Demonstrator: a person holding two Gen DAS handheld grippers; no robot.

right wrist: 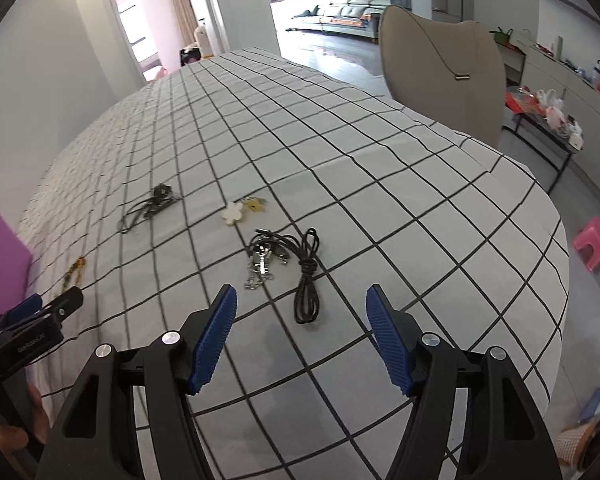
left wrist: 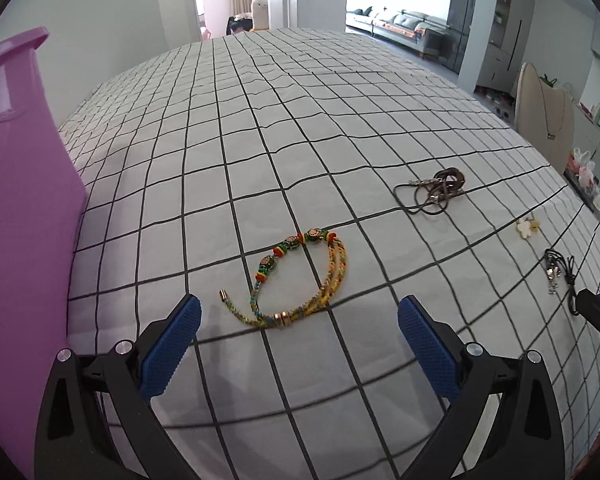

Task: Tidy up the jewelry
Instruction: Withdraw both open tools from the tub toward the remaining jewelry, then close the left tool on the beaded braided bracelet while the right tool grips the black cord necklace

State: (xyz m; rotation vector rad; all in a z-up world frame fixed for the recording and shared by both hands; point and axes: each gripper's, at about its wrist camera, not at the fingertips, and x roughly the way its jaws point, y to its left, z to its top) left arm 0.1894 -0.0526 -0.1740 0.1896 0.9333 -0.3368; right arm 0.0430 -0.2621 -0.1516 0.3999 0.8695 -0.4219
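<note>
A yellow braided bracelet with green beads point(left wrist: 296, 280) lies on the checked cloth just ahead of my left gripper point(left wrist: 300, 316), which is open and empty above it. A brown cord necklace point(left wrist: 432, 190) lies farther right, then a white flower charm point(left wrist: 526, 227). In the right wrist view a black cord necklace with a silver chain and pendant point(right wrist: 288, 264) lies just beyond my right gripper point(right wrist: 302, 304), open with nothing between its blue pads. The flower charm point(right wrist: 236, 212) and brown cord point(right wrist: 152, 204) lie behind it.
A purple plastic container point(left wrist: 24, 200) stands at the left edge of the table. A beige necklace bust point(right wrist: 444, 76) with a thin chain stands at the far right. The table edge point(right wrist: 556, 280) drops off to the right, with a pink stool point(right wrist: 594, 242) on the floor.
</note>
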